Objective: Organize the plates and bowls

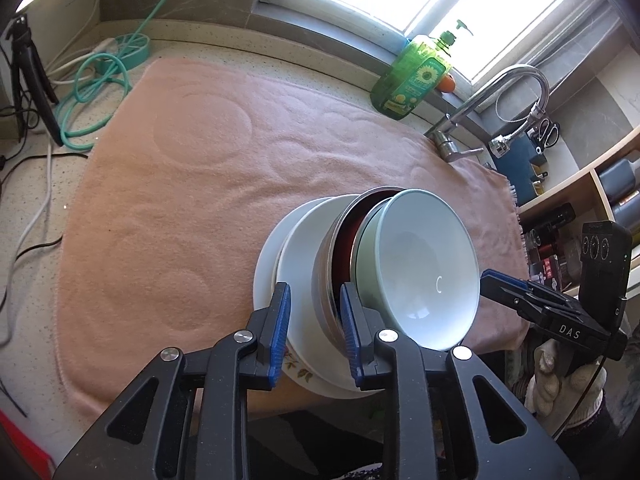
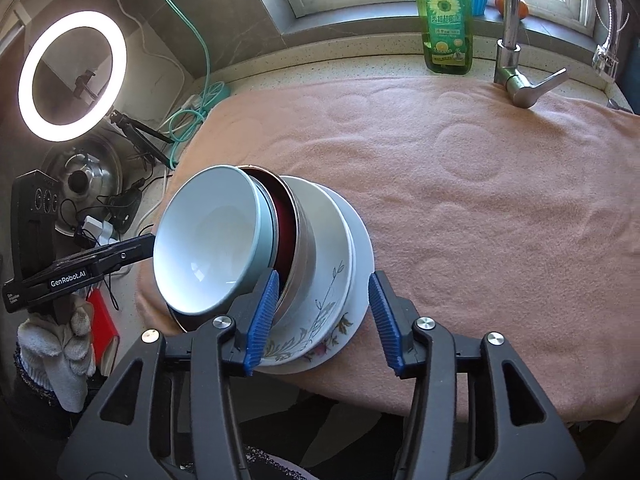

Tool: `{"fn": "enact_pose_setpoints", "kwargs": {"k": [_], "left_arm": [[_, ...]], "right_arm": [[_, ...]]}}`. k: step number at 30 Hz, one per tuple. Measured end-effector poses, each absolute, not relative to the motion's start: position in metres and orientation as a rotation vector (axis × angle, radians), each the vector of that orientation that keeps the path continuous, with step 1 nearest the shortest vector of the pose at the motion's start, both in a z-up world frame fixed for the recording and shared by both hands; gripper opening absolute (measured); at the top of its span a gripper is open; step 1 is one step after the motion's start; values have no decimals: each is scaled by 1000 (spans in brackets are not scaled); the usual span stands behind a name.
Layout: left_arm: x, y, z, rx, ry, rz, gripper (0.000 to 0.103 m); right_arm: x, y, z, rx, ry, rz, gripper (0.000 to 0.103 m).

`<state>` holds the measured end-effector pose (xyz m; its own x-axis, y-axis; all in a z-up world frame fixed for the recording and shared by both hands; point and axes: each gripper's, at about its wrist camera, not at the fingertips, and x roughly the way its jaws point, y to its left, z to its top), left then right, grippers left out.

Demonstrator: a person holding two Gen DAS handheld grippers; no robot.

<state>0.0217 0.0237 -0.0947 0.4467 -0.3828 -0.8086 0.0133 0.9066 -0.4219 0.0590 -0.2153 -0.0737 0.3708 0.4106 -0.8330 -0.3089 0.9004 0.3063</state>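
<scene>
A stack of dishes sits at the front edge of a pink towel (image 1: 180,180). A pale bowl (image 1: 424,264) (image 2: 208,240) is on top, nested in a steel bowl (image 1: 324,272) with a dark red inside. Below are a deep white plate (image 2: 320,312) with a flower pattern and a flat white plate (image 1: 264,272). My left gripper (image 1: 316,328) straddles the rims of the plate and steel bowl, jaws slightly apart. My right gripper (image 2: 324,320) straddles the same rims from the other side. Its outer pad stands clear of the plates.
A green dish soap bottle (image 1: 408,76) and a faucet (image 1: 500,92) stand behind the towel. A green hose (image 1: 92,92), cables and a tripod (image 1: 28,72) lie at the left. A ring light (image 2: 72,76) and pot lid (image 2: 80,176) are beyond. A shelf (image 1: 580,200) is on the right.
</scene>
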Motion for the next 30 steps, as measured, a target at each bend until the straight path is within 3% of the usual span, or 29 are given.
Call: {"fn": "enact_pose_setpoints", "kwargs": {"k": [3,10,22,30], "left_arm": [[16,19,-90,-344,1070,-240,28],[2,10,-73,-248,1014,-203,56],[-22,-1,-44,-148,942,-139,71],[-29,-4,-33,-163,921,-127,71]], "right_arm": [[55,-218,-66,85,1064,443,62],[39,-220,-46,20,986,405,79],[21,-237,-18,20,924,384,89],[16,-244,-8,6,898,355,89]]}}
